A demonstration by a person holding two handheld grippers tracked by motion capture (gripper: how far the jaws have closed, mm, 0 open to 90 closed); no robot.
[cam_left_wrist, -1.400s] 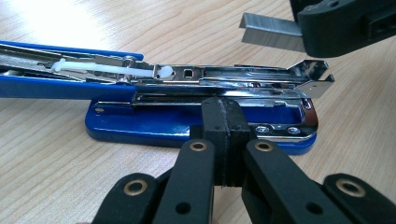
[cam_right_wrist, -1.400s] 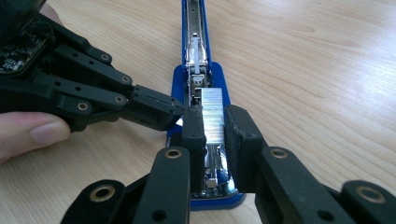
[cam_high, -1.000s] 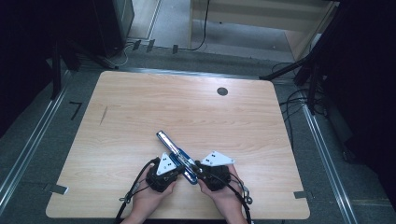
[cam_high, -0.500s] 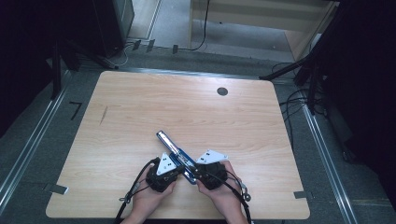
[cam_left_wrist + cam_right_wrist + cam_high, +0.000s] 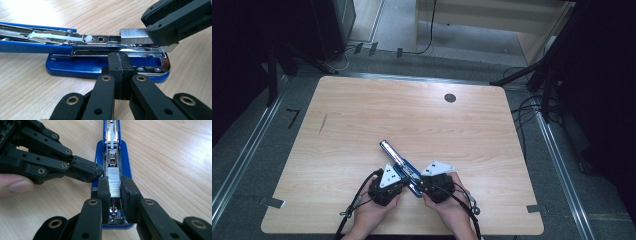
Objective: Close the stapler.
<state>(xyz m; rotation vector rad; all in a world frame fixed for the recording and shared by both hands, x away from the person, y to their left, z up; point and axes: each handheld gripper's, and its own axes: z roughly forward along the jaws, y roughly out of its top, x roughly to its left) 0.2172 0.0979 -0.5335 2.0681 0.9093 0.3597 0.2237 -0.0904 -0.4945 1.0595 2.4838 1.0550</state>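
Near the front edge of the wooden table (image 5: pixel 362 115), a little left of its middle, lies a blue stapler (image 5: pixel 398 161) with its top arm swung open. In the high view its long axis runs on a diagonal: the opened arm points toward the far left, while the base end sits at the near right, between the two hands. The left gripper (image 5: pixel 388 186) stands just to the left of the base, and the right gripper (image 5: pixel 432 181) just to the right of it. In the left gripper view the stapler (image 5: pixel 107 62) lies crosswise, with the open arm stretching off to the left and the metal magazine channel exposed along the top of the blue base. The left gripper (image 5: pixel 122 65) has its jaws pressed together with nothing between them, their tips resting against the side of the base. In the right gripper view the stapler (image 5: pixel 111 157) points straight away, and the right gripper (image 5: pixel 115 186) pinches a strip of staples (image 5: pixel 114 182) between its jaws. The strip sits lengthwise over the magazine channel, in line with the stapler's long axis.
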